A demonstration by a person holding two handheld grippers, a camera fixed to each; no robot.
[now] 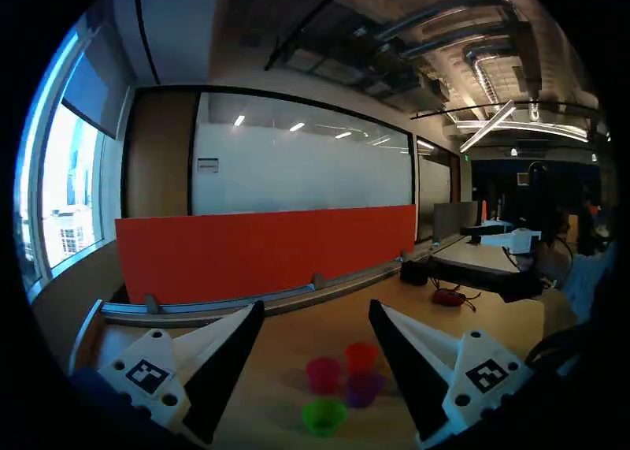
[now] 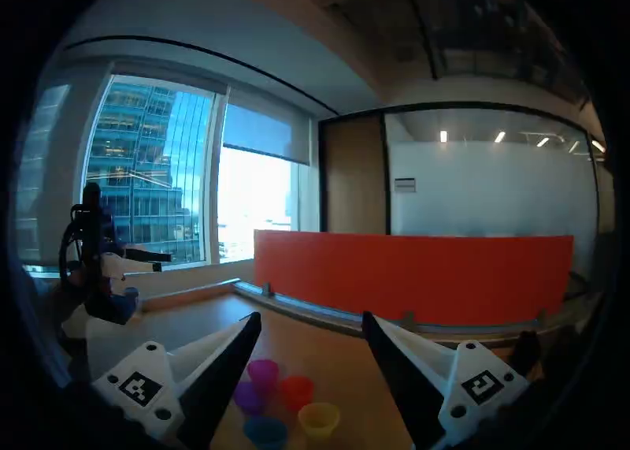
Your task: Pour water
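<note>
We hold the left gripper (image 1: pixel 315 304) and the right gripper (image 2: pixel 310 316) spread wide and empty near close-packed coloured cups (image 1: pixel 364 387) on the desk (image 1: pixel 315 336), which, probably light, could tip or spill if a finger clips a neighbour.

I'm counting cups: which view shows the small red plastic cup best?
The right gripper view: the small red plastic cup shows almost whole there. In the left gripper view, a small purple plastic cup covers its lower part.
</note>
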